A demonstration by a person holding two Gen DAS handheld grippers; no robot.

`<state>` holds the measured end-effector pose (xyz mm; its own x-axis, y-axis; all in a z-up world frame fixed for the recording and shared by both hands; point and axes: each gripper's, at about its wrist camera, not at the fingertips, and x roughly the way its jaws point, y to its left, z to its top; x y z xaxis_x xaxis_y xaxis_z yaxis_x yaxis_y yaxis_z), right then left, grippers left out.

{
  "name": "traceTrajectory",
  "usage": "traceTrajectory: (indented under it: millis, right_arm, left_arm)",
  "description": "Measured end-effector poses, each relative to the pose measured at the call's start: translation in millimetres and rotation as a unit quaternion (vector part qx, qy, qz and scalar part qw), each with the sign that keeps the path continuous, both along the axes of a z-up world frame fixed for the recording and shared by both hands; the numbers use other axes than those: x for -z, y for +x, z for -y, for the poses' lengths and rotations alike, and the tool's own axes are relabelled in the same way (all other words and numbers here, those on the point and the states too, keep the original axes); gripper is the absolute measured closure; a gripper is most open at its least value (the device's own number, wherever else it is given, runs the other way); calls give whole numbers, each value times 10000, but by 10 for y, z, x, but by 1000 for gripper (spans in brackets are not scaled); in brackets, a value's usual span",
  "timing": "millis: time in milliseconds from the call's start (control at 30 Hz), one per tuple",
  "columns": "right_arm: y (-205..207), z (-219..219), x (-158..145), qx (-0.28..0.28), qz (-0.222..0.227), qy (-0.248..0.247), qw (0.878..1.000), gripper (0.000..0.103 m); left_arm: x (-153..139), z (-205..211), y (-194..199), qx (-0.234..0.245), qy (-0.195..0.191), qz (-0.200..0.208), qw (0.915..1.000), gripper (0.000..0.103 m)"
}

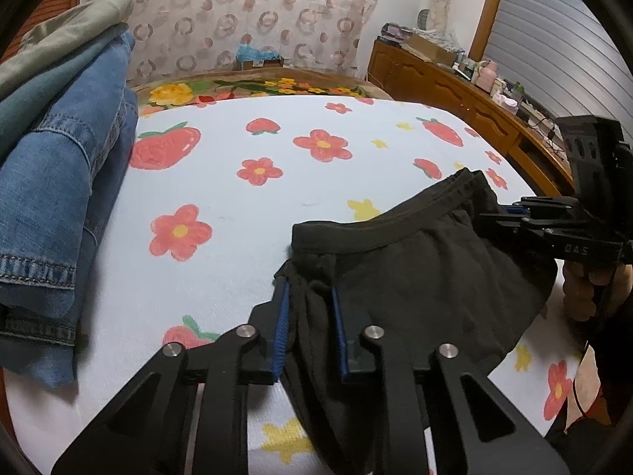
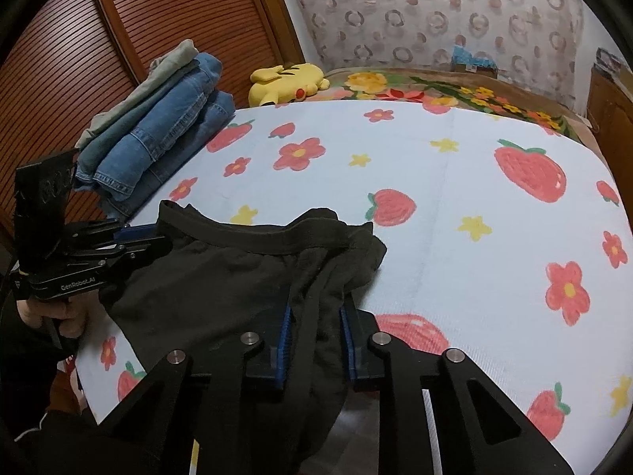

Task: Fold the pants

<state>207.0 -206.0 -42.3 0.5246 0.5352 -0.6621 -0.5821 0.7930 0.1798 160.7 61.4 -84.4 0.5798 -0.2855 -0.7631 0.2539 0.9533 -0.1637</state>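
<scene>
1. The left gripper [image 1: 310,316] is seen clamped on bunched cloth at one waistband corner of the black pants [image 1: 415,269].
2. The right gripper [image 2: 316,330] is clamped likewise at the other corner.
3. The pants are held at the near edge of the bed sheet [image 2: 435,182]; no fold is judged made yet.

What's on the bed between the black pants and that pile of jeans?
Nothing: in the right wrist view only bare flowered sheet lies between the black pants and the pile of jeans.
</scene>
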Motion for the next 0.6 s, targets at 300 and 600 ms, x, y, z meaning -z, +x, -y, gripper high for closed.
traceTrajectory:
  millis: [300,600]
  right_arm:
    - [-64,-2,-72,-20,171,89,9998,88]
    - [-180,-108,-298,-205,582,70,9981,88]
  left_arm:
    - [-172,42,-69,84,-62,163,9998,90]
    - [-437,0,-152,61,-203,539,9983,91]
